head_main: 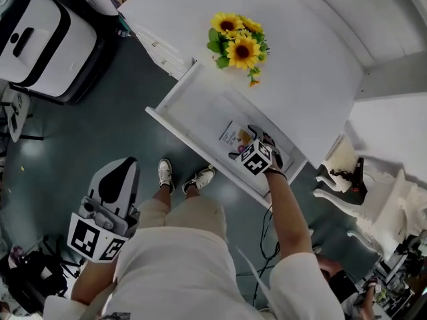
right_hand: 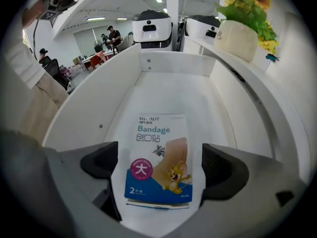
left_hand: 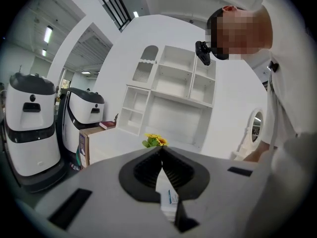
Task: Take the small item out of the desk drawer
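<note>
**A:** One item lies in the drawer (head_main: 175, 109): a flat bandage packet (right_hand: 157, 152), on the drawer floor at lower centre of the right gripper view.

**B:** And the right gripper (right_hand: 161, 166)?

**A:** Its fingers (right_hand: 224, 171) are spread wide, one on either side of the packet, and neither presses on it. The left gripper (left_hand: 161, 151), at lower left of the head view, has its fingers clenched together with nothing visible between the tips.

**B:** What might spoil the pick?

**A:** The packet is thin and lies flush with the floor. I'd judge the fingers could close above it and miss, or push it along the smooth white bottom. Coming down too hard would jam the tips into the drawer. The sunflowers (head_main: 239, 42) on the counter (head_main: 300, 65) stand well apart from all this.
</note>
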A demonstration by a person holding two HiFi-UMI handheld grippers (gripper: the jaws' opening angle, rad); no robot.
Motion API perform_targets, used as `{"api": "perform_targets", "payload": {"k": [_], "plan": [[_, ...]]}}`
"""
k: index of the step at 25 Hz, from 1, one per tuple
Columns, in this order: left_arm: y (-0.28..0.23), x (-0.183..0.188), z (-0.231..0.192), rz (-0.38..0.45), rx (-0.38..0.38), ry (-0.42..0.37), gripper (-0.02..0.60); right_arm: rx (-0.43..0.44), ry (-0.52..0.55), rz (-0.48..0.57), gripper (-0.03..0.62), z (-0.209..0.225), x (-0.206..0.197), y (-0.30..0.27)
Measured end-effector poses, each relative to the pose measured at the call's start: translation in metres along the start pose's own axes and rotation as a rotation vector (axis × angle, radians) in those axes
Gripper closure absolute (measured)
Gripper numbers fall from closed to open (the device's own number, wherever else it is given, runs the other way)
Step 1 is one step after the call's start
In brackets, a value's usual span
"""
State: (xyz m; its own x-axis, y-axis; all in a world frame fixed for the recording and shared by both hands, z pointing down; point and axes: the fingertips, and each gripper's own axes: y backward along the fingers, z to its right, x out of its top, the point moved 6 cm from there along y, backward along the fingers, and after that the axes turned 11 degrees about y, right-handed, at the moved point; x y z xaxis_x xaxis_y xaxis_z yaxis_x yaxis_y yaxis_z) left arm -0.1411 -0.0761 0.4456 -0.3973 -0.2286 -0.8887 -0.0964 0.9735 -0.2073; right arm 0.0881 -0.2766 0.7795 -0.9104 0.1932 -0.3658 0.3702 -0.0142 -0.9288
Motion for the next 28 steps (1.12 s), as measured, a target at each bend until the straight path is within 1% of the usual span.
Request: {"api": "perform_targets", "payload": {"k": [4, 8, 11, 17, 18, 19, 20, 21, 25, 28], "plan": [[0.011, -0.003, -0.007, -0.001, 0.032, 0.003, 0.565, 0.06, 0.008, -0.044, 0.079, 0.004, -0.01, -0.016], [0.019, -0.007, -0.013, -0.004, 0.053, 0.022, 0.566, 0.059, 0.005, -0.041, 0.078, 0.003, -0.006, -0.017], [0.013, -0.009, -0.009, -0.004, 0.029, 0.031, 0.565, 0.063, 0.007, -0.048, 0.077, 0.002, -0.005, -0.018], [0.0, -0.008, -0.001, 0.007, -0.027, 0.03, 0.566, 0.057, 0.013, -0.11, 0.082, 0.003, 0.0, -0.016], [0.0, -0.008, -0.001, 0.008, -0.033, 0.031, 0.565, 0.058, 0.011, -0.117, 0.087, 0.002, -0.001, -0.015], [0.0, -0.009, -0.002, 0.008, -0.038, 0.033, 0.565, 0.059, 0.005, -0.124, 0.106, 0.001, -0.001, -0.014], [0.0, -0.009, -0.004, 0.008, -0.041, 0.039, 0.566, 0.061, -0.004, -0.131, 0.153, 0.0, -0.002, -0.013], [-0.001, -0.01, -0.006, 0.008, -0.044, 0.044, 0.566, 0.064, -0.018, -0.135, 0.16, -0.001, -0.002, -0.011], [-0.001, -0.007, -0.01, 0.012, -0.063, 0.046, 0.566, 0.068, -0.092, -0.117, 0.161, -0.01, -0.001, -0.008], [0.0, -0.004, -0.01, 0.009, -0.083, 0.043, 0.566, 0.048, -0.124, -0.123, 0.161, -0.017, -0.006, -0.003]]}}
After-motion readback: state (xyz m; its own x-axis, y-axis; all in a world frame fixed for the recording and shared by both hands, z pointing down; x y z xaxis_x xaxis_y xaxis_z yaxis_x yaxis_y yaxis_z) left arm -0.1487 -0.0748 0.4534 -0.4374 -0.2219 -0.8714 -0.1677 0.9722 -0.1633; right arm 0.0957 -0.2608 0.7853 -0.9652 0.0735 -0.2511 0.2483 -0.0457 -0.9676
